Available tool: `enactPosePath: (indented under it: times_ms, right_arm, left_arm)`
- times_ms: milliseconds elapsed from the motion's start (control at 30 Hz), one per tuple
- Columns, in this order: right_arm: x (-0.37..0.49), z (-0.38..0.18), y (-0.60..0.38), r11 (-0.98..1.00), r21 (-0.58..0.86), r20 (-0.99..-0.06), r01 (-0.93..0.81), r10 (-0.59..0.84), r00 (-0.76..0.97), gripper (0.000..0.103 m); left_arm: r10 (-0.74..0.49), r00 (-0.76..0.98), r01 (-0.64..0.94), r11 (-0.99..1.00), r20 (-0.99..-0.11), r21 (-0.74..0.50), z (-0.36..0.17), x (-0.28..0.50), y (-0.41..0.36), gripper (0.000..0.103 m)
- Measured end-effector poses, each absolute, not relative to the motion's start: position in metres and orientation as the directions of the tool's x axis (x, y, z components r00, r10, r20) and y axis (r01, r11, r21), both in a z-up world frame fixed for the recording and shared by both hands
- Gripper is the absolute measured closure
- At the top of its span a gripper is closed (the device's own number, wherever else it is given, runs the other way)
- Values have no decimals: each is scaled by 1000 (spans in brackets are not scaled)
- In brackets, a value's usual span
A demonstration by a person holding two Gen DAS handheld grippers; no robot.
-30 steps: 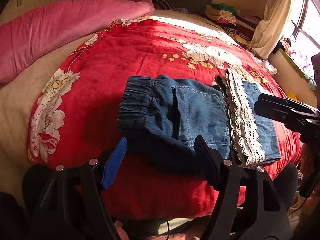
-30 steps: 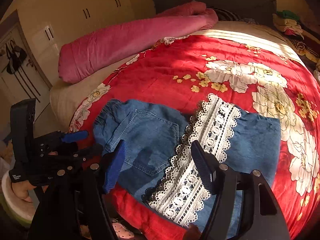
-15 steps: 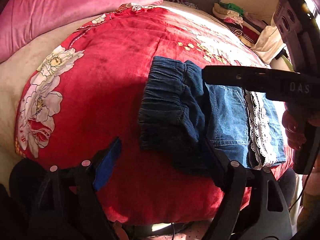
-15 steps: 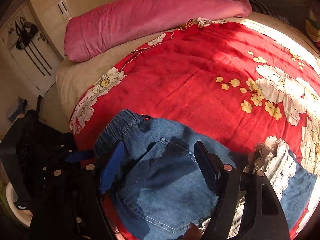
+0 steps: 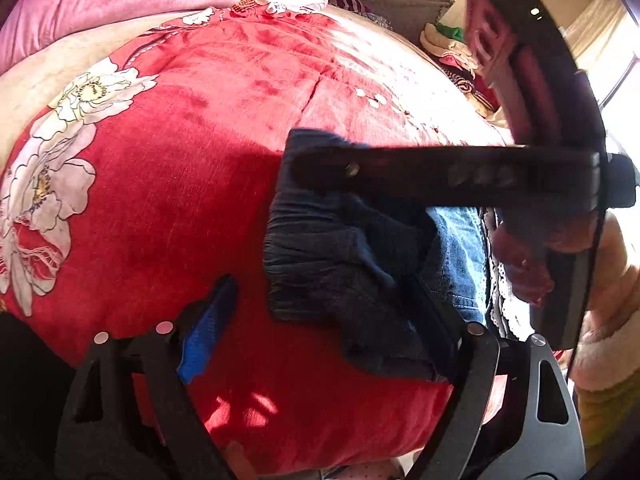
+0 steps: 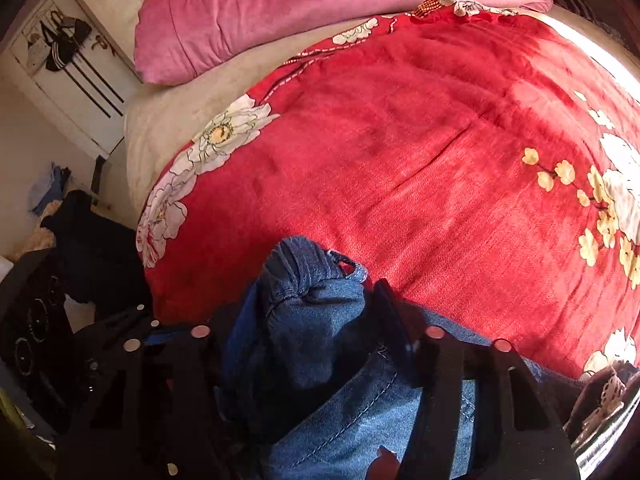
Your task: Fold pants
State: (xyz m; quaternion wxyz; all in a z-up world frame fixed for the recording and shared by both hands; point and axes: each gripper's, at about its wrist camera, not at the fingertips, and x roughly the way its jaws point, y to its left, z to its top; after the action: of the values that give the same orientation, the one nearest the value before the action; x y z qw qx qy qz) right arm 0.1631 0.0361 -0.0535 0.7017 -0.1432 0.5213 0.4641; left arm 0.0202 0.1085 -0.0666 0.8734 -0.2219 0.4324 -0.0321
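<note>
The folded denim pants [image 5: 344, 264] lie near the front edge of the bed, on the red floral blanket [image 5: 180, 184], with the gathered elastic waistband turned toward the bed's left side and the white lace trim [image 5: 505, 304] at the opposite end. A pink quilt [image 6: 320, 12] is bunched along the bed's far edge.

The left gripper [image 5: 320, 320] hangs just over the front edge with its jaws spread wide and just opened further; the dark corner of the waistband sits between its 2 fingers, and the blue pad [image 5: 206, 332] stands clear of the cloth.

The right gripper [image 6: 304, 320] reaches across the waistband from the lace side. Its jaws have just been closing, and a bunched fold of waistband denim fills the gap between them; whether both pads press on it I cannot tell. In the left wrist view, a hand [image 5: 528, 256] with a pale fleecy sleeve grips its handle.
</note>
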Motion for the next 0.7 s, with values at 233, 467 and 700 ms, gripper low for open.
enactPosePath:
  times_ms: [233, 467, 700]
  right_arm:
    - [159, -44, 26, 527, 300, -844, -795, 535, 36, 69]
    - [157, -10, -6, 507, 347, -777, -789, 627, 62, 70]
    - [154, 22, -59, 500, 378, -709, -779, 698, 104, 70]
  left_arm:
    - [-284, 645, -105, 886, -709, -451, -69, 32, 105, 52]
    - [-330, 678, -54, 869, -657, -492, -44, 27, 95, 59]
    - [-326, 697, 24, 901, -639, -433, -9, 25, 59, 59]
